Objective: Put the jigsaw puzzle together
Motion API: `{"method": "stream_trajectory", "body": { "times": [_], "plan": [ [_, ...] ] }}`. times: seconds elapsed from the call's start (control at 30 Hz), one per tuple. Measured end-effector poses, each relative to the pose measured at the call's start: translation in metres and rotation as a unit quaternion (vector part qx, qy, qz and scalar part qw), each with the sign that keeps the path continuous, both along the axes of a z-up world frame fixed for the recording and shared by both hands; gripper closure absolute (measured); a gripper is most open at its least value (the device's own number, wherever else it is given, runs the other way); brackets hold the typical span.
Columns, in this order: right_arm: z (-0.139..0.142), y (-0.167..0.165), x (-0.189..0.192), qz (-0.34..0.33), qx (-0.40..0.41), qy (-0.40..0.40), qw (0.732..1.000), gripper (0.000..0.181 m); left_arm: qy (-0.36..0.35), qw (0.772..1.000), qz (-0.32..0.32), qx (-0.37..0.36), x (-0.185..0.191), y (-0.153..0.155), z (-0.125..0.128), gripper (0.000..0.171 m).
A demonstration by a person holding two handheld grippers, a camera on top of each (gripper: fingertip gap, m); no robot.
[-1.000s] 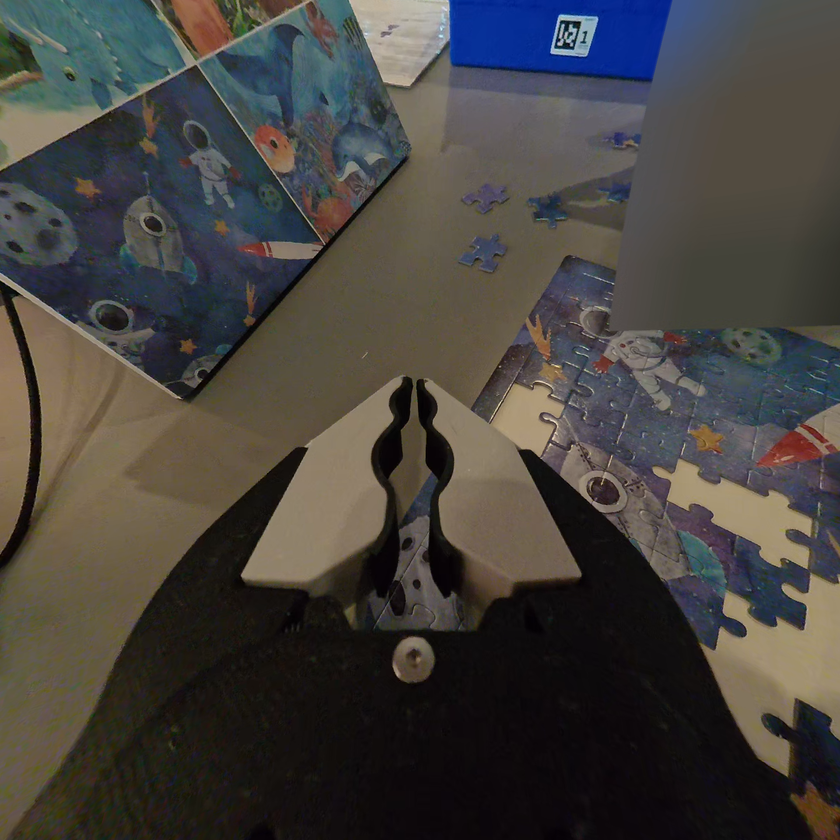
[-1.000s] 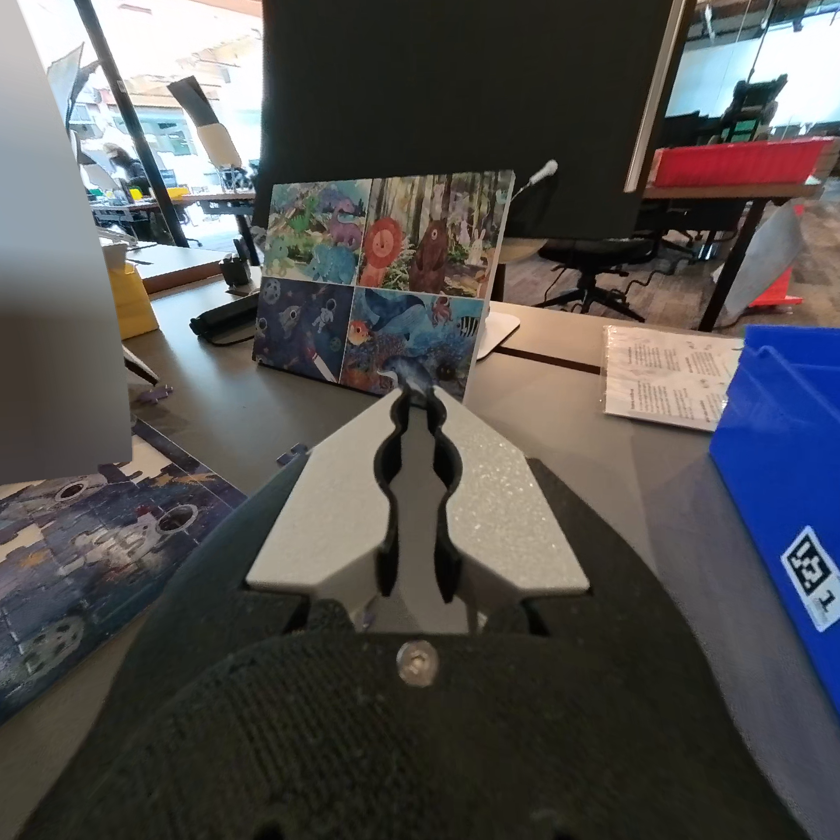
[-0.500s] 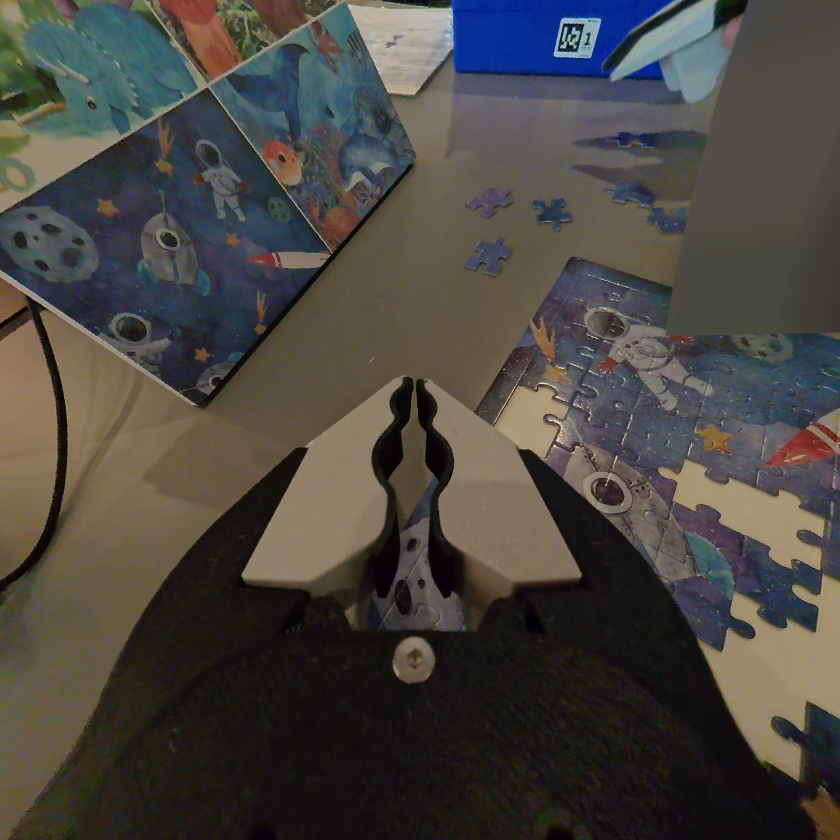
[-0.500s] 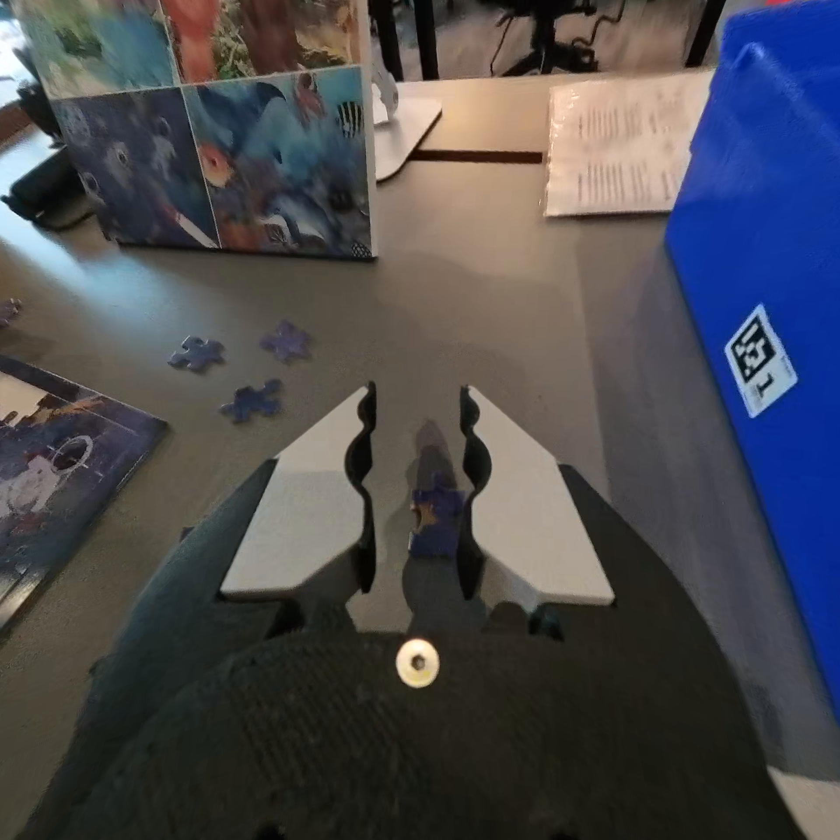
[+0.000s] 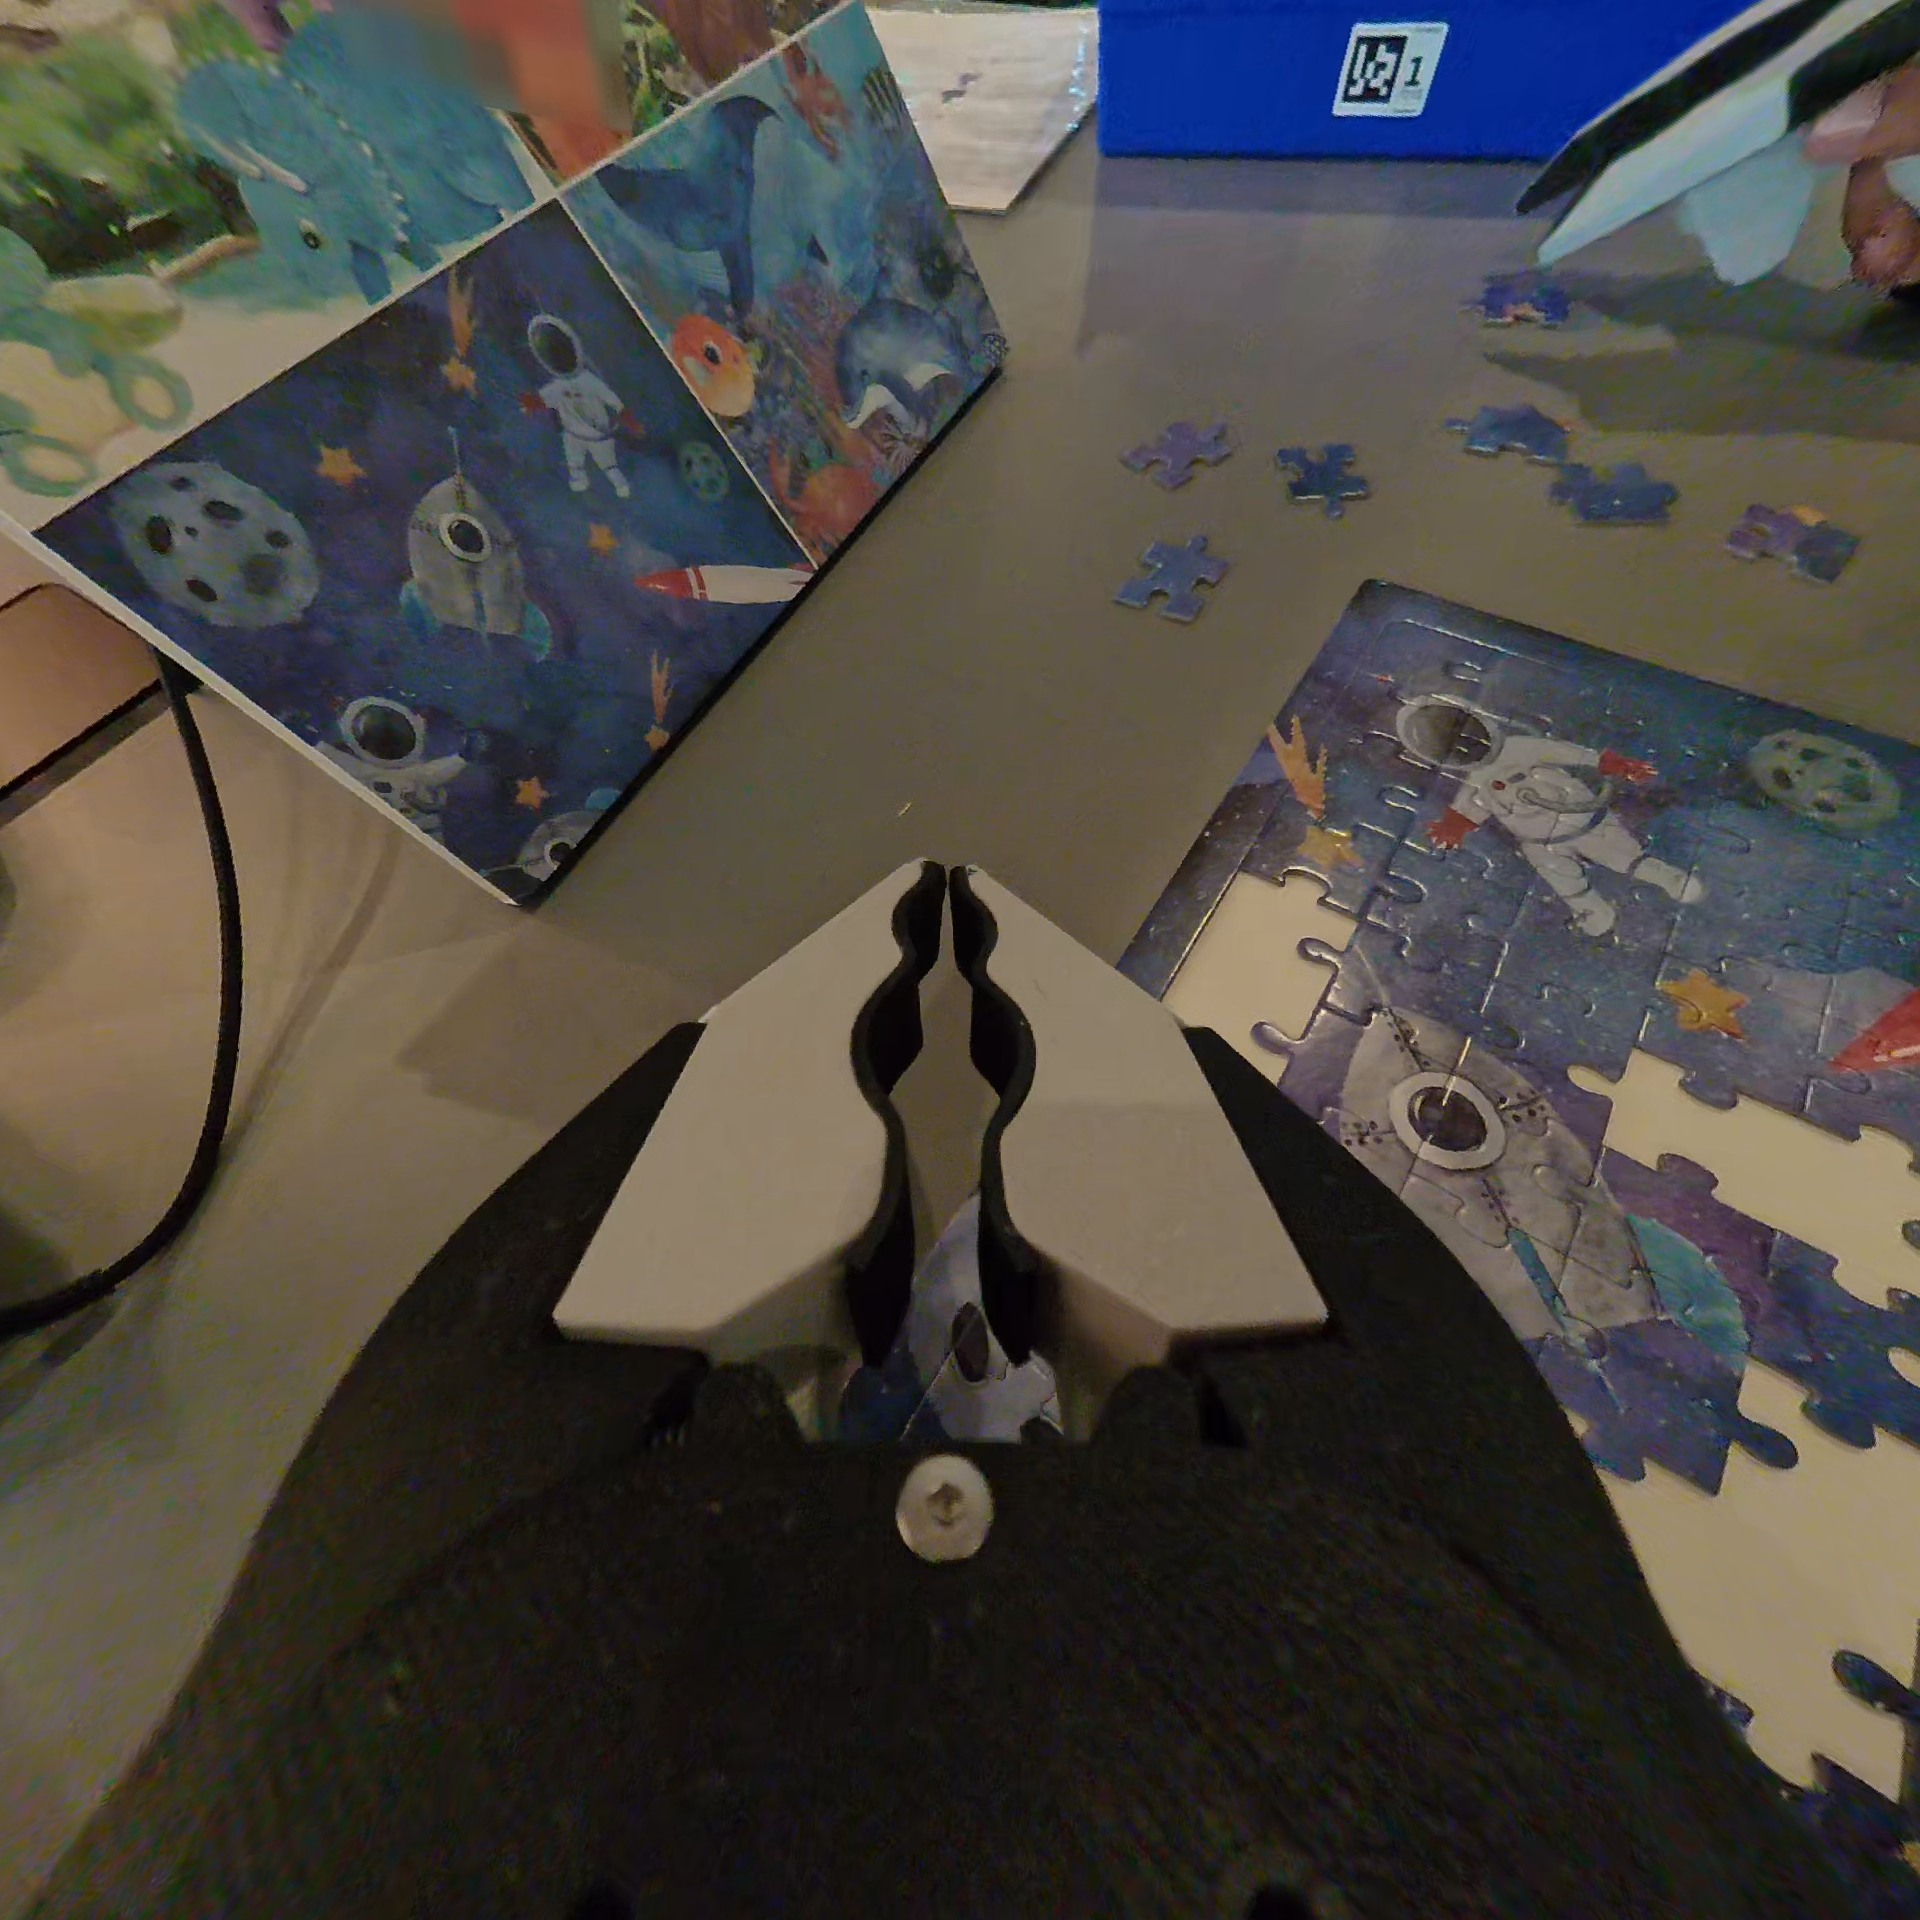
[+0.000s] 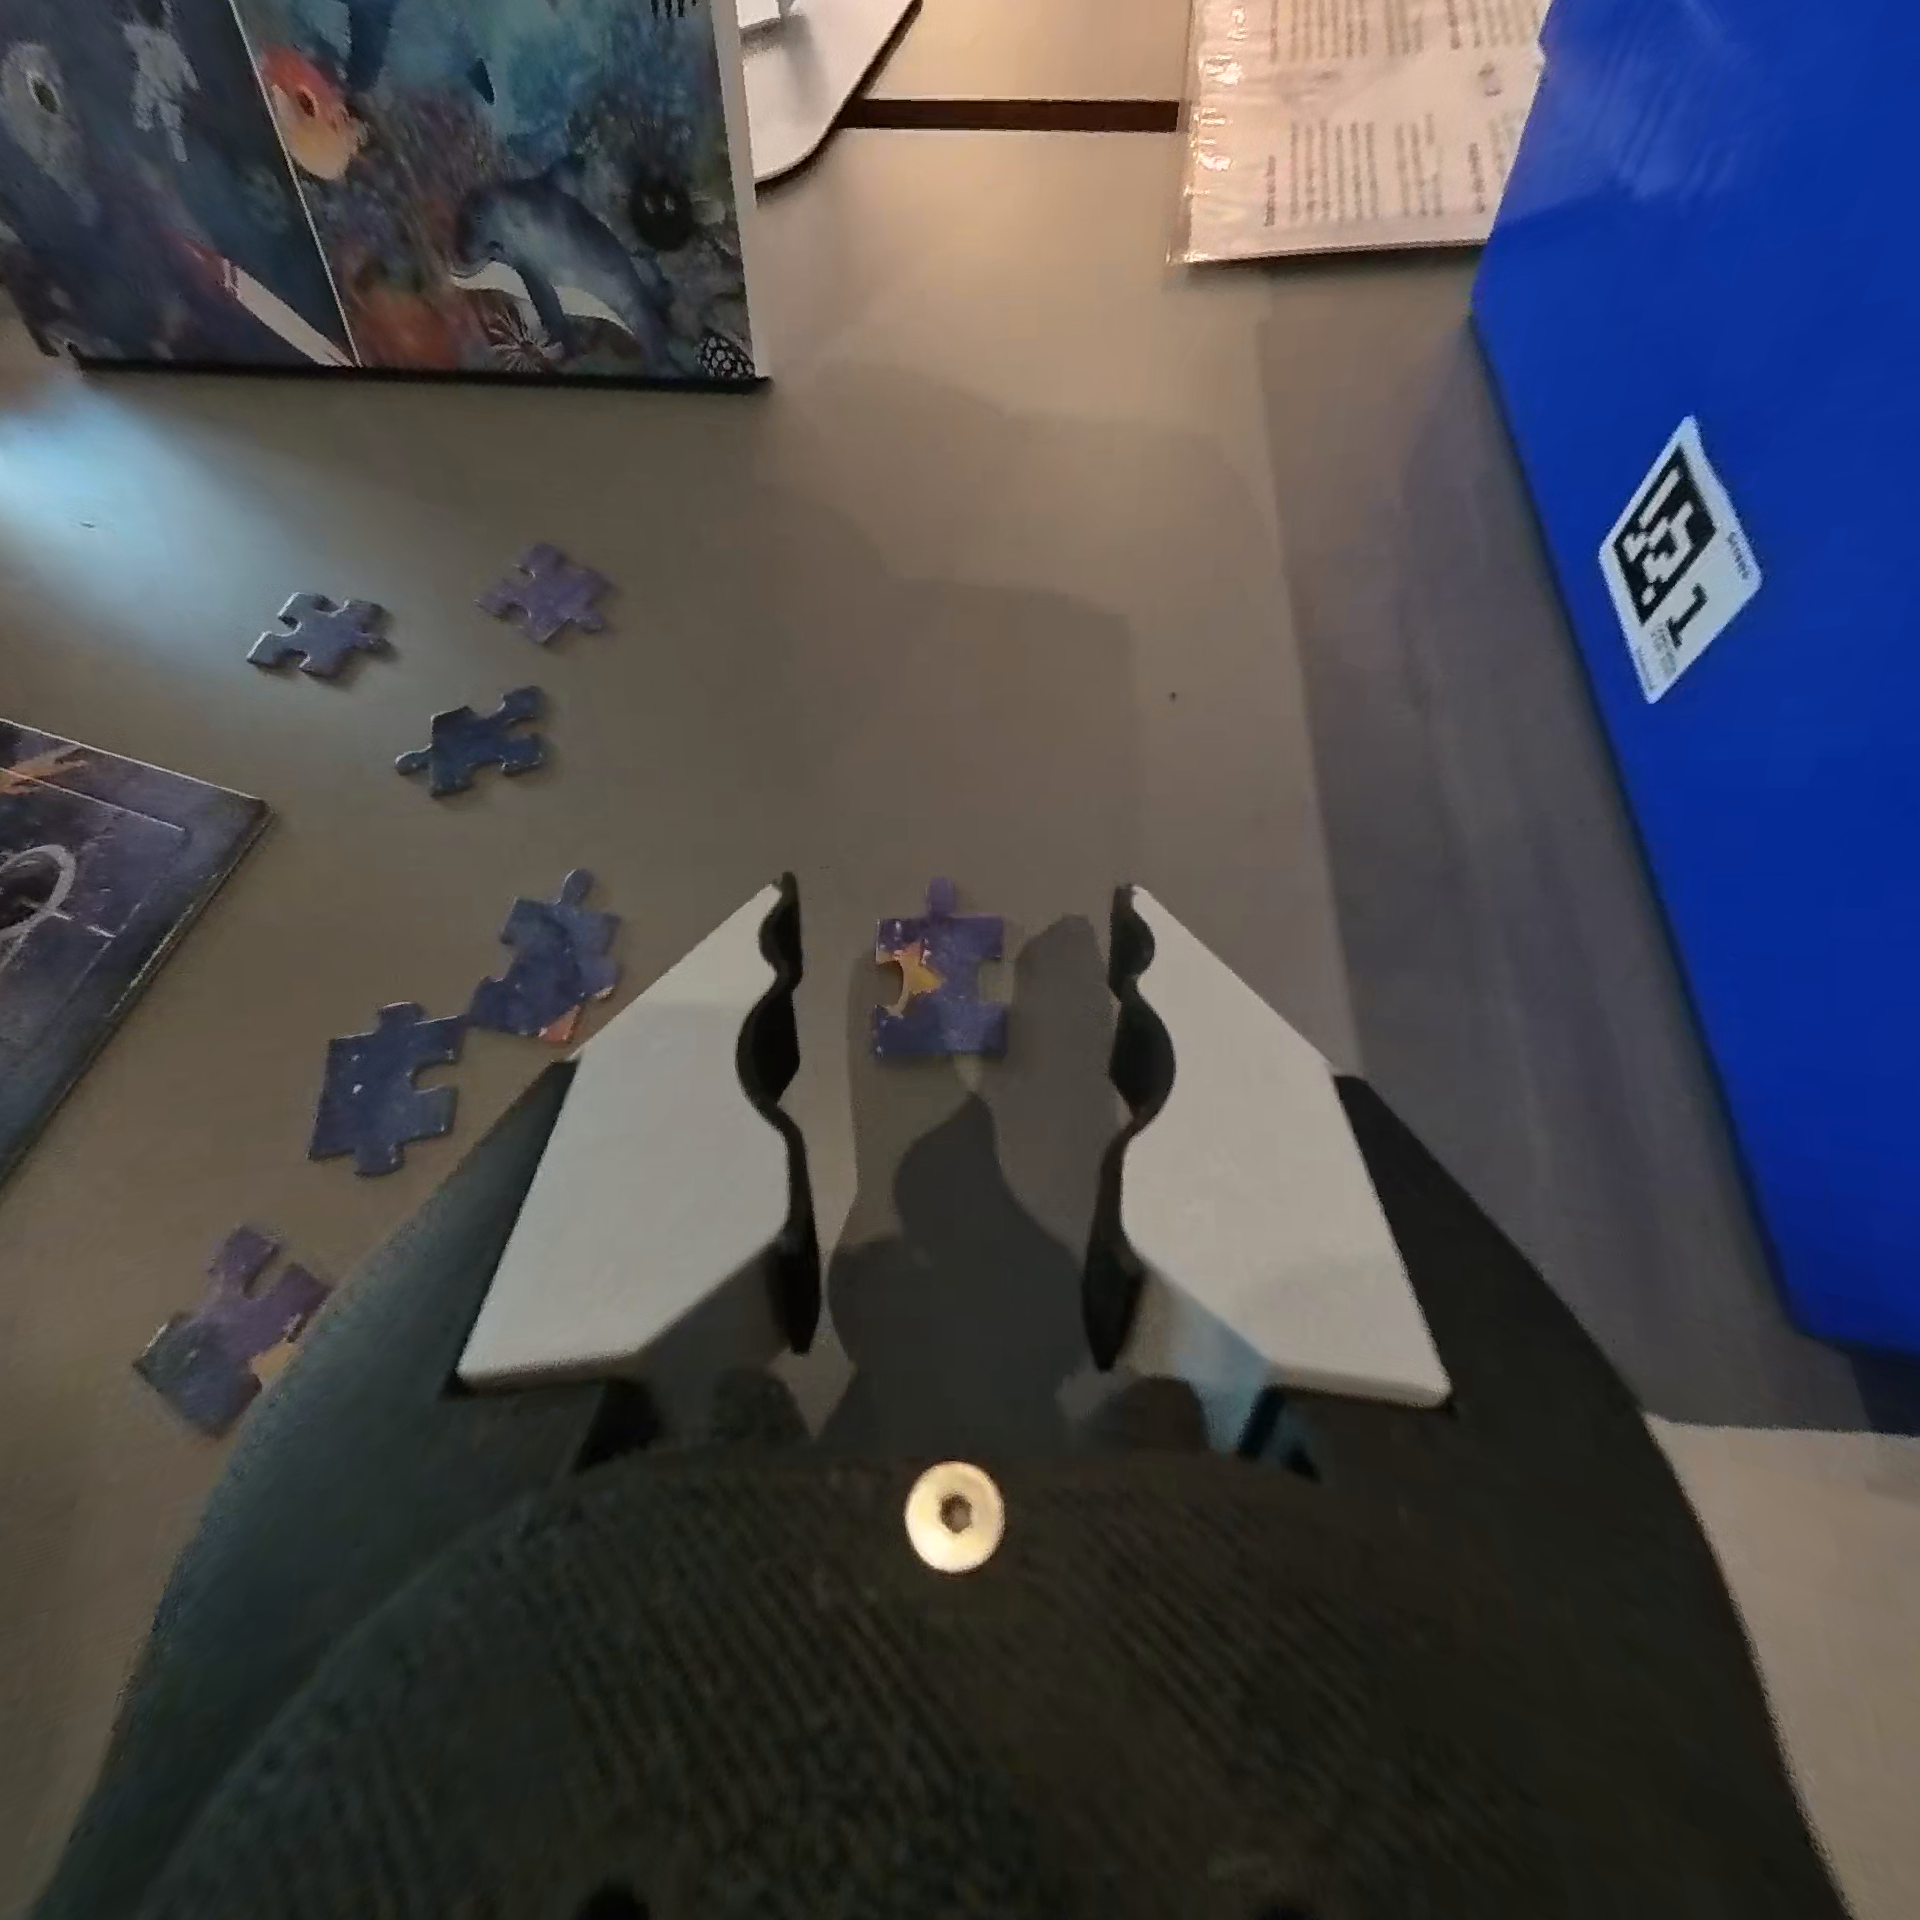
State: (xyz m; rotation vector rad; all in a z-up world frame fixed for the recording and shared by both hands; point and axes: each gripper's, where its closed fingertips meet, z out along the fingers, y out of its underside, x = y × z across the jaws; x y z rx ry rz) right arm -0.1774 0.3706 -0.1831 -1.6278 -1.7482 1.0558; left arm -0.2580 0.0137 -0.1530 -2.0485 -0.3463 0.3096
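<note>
- The blue bin [image 6: 1714, 582] stands on the grey table [image 6: 1039, 520] at the right of the right wrist view, a square black-and-white marker sticker [image 6: 1678, 556] on its side. Its inside is hidden, so what it holds cannot be told.
- The puzzle board [image 5: 1579, 997], with raised edges, lies flat on the table and holds a partly finished space picture: an astronaut, a rocket, a star and planets are joined up. Pale bare patches show near its left corner and along the near right side.
- The right gripper [image 6: 951, 904] has its jaws wide apart, low over the table. A loose dark blue piece [image 6: 940, 977] with an orange mark lies flat between the fingertips, touching neither.
- More loose pieces [image 6: 468, 743] are scattered to the left of that gripper, between it and the board's corner; nothing stands between the fingers and the piece.
- The left gripper [image 5: 948, 873] has its tips together, with nothing held; it sits over the table at the board's left corner.
- The picture box [image 5: 499, 468], printed with sea and space scenes, stands tilted behind the pieces.
- A sheet of printed paper [image 6: 1340, 125] lies flat beside the bin.
- A black cable [image 5: 213, 935] curves along the left.
</note>
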Motion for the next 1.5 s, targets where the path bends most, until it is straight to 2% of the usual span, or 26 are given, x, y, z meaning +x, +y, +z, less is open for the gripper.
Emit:
{"method": "stream_trajectory", "body": {
  "times": [0.17, 0.23, 0.3, 0.7, 1.07, 1.13, 1.5],
  "plan": [
    [-0.019, -0.005, 0.001, 0.016, 0.058, -0.049, 0.997, 0.124, 0.006, 1.0, -0.004, -0.011, 0.002, 0.002, -0.003, 0.171],
    [-0.02, -0.008, 0.001, 0.025, 0.085, -0.048, 0.995, 0.137, 0.005, 1.0, -0.005, -0.012, 0.002, 0.002, -0.003, 0.171],
    [-0.02, -0.012, 0.001, 0.036, 0.076, -0.049, 0.995, 0.155, 0.003, 1.0, -0.005, -0.011, 0.002, 0.002, -0.004, 0.171],
    [-0.019, -0.015, 0.001, 0.046, 0.069, -0.047, 0.995, 0.157, 0.005, 1.0, -0.009, -0.018, 0.004, 0.004, -0.006, 0.171],
    [-0.007, -0.02, -0.002, 0.055, 0.061, -0.01, 0.997, 0.157, 0.008, 1.0, -0.009, -0.019, 0.005, 0.004, -0.005, 0.171],
    [-0.005, -0.022, -0.002, 0.061, 0.06, -0.003, 0.996, 0.175, 0.008, 1.0, -0.009, -0.019, 0.004, 0.004, -0.006, 0.171],
    [-0.001, -0.021, -0.003, 0.058, 0.055, 0.009, 0.997, 0.164, 0.011, 1.0, -0.008, -0.02, 0.004, 0.004, -0.005, 0.171]
  ]
}}
